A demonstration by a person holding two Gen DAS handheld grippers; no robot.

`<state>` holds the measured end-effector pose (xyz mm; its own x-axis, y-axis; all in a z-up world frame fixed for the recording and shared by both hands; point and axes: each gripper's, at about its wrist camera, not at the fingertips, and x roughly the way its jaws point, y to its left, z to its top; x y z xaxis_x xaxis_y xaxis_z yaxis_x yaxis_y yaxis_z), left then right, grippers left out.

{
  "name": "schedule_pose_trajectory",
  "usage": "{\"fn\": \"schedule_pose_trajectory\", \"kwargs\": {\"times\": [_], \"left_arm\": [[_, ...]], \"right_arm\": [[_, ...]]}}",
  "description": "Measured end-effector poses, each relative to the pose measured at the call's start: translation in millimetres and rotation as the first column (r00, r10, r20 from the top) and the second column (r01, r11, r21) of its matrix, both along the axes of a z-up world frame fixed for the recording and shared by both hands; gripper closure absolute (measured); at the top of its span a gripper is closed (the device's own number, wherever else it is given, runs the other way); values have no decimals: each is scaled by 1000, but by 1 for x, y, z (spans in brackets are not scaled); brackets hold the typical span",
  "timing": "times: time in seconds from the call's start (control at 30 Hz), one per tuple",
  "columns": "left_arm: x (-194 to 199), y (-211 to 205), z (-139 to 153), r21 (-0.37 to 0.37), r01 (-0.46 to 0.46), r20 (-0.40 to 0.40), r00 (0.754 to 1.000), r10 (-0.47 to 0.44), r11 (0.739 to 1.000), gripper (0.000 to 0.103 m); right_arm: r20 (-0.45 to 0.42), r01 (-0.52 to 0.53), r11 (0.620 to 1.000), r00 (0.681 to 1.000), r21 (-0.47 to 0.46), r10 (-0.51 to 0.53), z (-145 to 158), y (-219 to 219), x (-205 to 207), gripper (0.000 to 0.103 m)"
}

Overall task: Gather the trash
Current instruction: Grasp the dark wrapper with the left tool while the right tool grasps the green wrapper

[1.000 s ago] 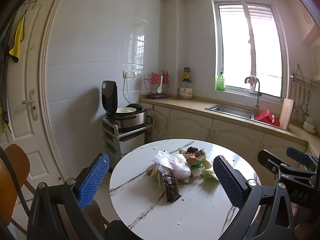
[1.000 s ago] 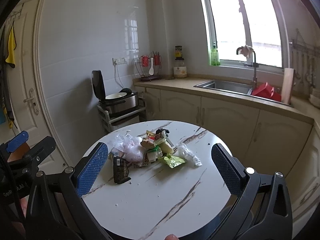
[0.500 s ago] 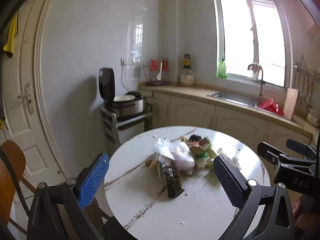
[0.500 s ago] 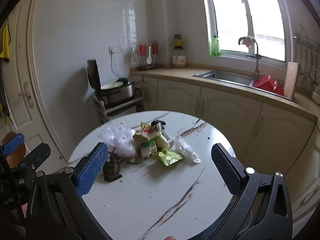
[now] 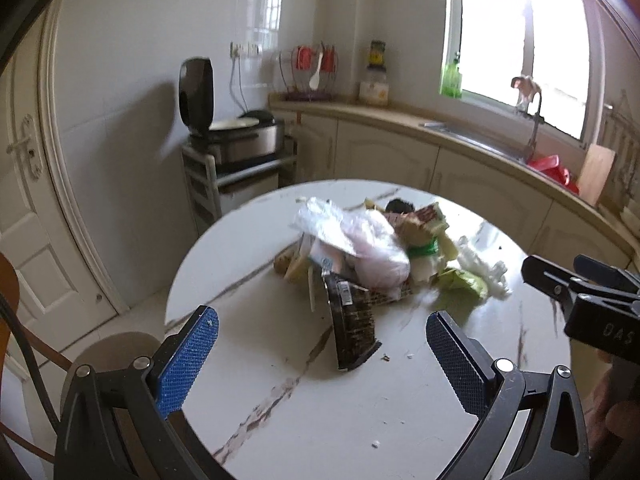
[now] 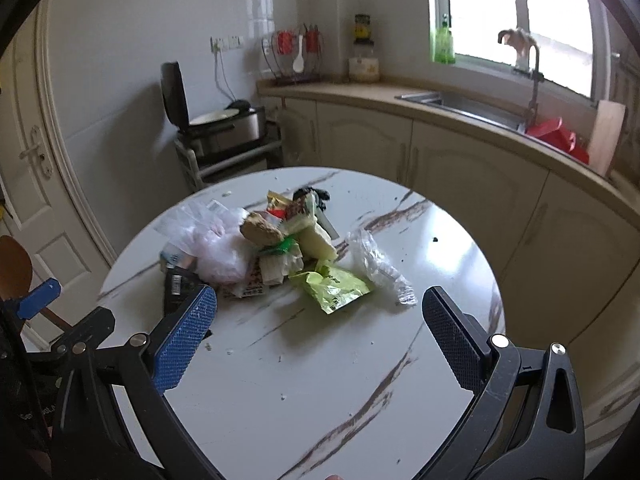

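Note:
A pile of trash (image 5: pixel 372 248) lies on a round white marble table (image 5: pixel 320 420): a whitish plastic bag (image 5: pixel 368 240), a dark wrapper (image 5: pixel 352 328), a green wrapper (image 6: pixel 332 288), clear crumpled plastic (image 6: pixel 376 264) and food scraps. The pile also shows in the right wrist view (image 6: pixel 264 248). My left gripper (image 5: pixel 320 356) is open and empty above the near table edge, short of the dark wrapper. My right gripper (image 6: pixel 320 340) is open and empty, short of the green wrapper. The right gripper's body (image 5: pixel 584 300) shows at the right of the left wrist view.
A rice cooker (image 5: pixel 236 136) with raised lid sits on a metal cart beyond the table. A counter with sink (image 6: pixel 460 102), tap and cabinets runs along the back right. A door (image 5: pixel 24 208) and a wooden chair (image 6: pixel 14 268) are at the left.
Both grippers have moved forward and down toward the table; the trash pile now looks larger and closer. Both stay open.

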<state>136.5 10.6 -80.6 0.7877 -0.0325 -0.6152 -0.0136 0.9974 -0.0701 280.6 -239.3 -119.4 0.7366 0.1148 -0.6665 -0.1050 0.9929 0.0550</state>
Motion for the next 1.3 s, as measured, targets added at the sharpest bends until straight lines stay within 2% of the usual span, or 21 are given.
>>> {"fn": "schedule_pose_trajectory", "kwargs": {"times": [0.33, 0.6, 0.73, 0.8, 0.9, 0.93, 0.97, 1.0, 1.03, 1.1, 1.17, 1.2, 1.23, 1.3], "left_arm": [[55, 8, -44, -37, 19, -146, 989, -24, 999, 1], [98, 7, -68, -41, -6, -257, 966, -5, 999, 1], [108, 12, -69, -67, 1, -258, 966, -18, 998, 4], [111, 13, -70, -65, 1, -251, 968, -18, 998, 14], [113, 12, -69, -76, 21, -240, 970, -39, 997, 32], [111, 13, -69, -89, 32, -235, 970, -53, 996, 37], [110, 15, -69, -100, 41, -232, 971, -63, 994, 46], [108, 17, -69, -118, 54, -228, 970, -80, 992, 54], [106, 19, -70, -134, 63, -224, 970, -92, 989, 58], [101, 25, -71, -168, 81, -221, 968, -117, 982, 74], [98, 29, -72, -173, 87, -219, 968, -124, 981, 75], [96, 31, -71, -175, 92, -219, 967, -129, 980, 75], [95, 34, -72, -180, 94, -218, 967, -133, 979, 76], [89, 37, -73, -189, 97, -215, 967, -137, 977, 77]], "right_arm": [[-148, 35, 999, 988, -17, -37, -49, -14, 39, 2], [-210, 15, 1000, 977, -18, -18, -71, -15, 62, 3], [-240, -4, 1000, 971, -28, -3, -84, -14, 79, 5], [-251, -12, 999, 968, -36, 2, -89, -11, 88, 9], [-268, -30, 999, 963, -30, 20, -96, -7, 99, 26], [-275, -34, 999, 961, -24, 26, -99, -6, 102, 35], [-282, -38, 999, 959, -17, 32, -102, -5, 103, 42], [-281, -41, 999, 959, -15, 35, -104, -4, 103, 43], [-270, -45, 999, 962, -19, 38, -104, -3, 102, 49], [-258, -57, 998, 965, -6, 54, -103, -5, 99, 62], [-256, -67, 998, 964, 9, 67, -102, -8, 99, 83], [-255, -70, 997, 964, 16, 72, -102, -10, 98, 89], [-255, -77, 997, 963, 24, 81, -103, -12, 96, 102], [-252, -92, 995, 962, 47, 101, -102, -17, 91, 102]]}}
